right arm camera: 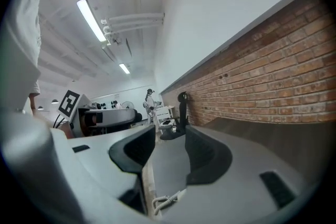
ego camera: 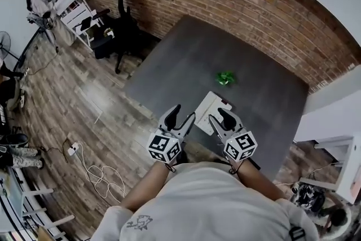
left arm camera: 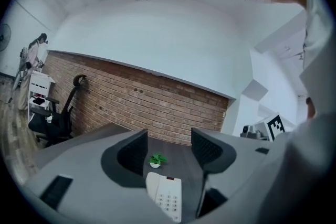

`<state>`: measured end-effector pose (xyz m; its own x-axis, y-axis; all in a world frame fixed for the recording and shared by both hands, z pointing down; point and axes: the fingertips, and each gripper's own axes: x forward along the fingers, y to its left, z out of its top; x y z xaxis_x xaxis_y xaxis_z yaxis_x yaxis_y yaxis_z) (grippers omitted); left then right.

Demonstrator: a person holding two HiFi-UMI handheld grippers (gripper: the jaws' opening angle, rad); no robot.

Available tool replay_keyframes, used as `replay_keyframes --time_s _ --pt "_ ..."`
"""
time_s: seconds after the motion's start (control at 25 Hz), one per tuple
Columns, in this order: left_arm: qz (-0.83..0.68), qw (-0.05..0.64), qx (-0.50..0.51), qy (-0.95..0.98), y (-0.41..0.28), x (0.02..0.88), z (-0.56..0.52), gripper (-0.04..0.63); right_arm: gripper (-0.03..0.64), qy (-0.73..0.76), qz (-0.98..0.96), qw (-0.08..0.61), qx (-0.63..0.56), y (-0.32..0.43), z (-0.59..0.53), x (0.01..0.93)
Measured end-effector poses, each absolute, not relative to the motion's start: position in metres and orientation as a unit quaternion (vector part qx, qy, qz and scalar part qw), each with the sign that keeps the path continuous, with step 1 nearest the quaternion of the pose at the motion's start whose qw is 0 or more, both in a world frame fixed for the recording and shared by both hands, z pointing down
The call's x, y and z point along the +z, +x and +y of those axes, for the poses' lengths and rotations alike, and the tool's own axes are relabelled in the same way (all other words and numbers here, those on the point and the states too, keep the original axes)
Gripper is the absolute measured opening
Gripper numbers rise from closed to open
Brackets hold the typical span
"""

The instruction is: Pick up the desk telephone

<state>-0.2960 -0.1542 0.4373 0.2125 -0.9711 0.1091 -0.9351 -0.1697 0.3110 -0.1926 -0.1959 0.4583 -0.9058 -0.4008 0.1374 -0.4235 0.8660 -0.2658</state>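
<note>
A white desk telephone lies near the front edge of the dark grey table. My left gripper hovers just to its left, open and empty. My right gripper hovers over the phone's right side, also open and empty. In the left gripper view the telephone shows its keypad low between and beyond the open left gripper. In the right gripper view the open right gripper looks across the table, with a coiled white cord just below it.
A small green plant in a white pot stands on the table beyond the phone. A brick wall runs behind the table. A black office chair, a white shelf and floor cables are at the left.
</note>
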Motion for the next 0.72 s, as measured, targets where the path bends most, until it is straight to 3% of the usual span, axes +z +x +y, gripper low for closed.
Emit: replay_keyframes --time_s 0.36,0.72 --pt "-0.55 0.149 -0.027 0.821 -0.315 0.439 -0.167 0.273 0.184 0.29 -0.946 0.03 0.14 -0.214 -0.195 0.46" --pt "-0.477 0.173 -0.004 0.862 -0.304 0.463 -0.177 0.273 0.185 0.345 -0.924 0.067 0.152 -0.199 -0.182 0.487"
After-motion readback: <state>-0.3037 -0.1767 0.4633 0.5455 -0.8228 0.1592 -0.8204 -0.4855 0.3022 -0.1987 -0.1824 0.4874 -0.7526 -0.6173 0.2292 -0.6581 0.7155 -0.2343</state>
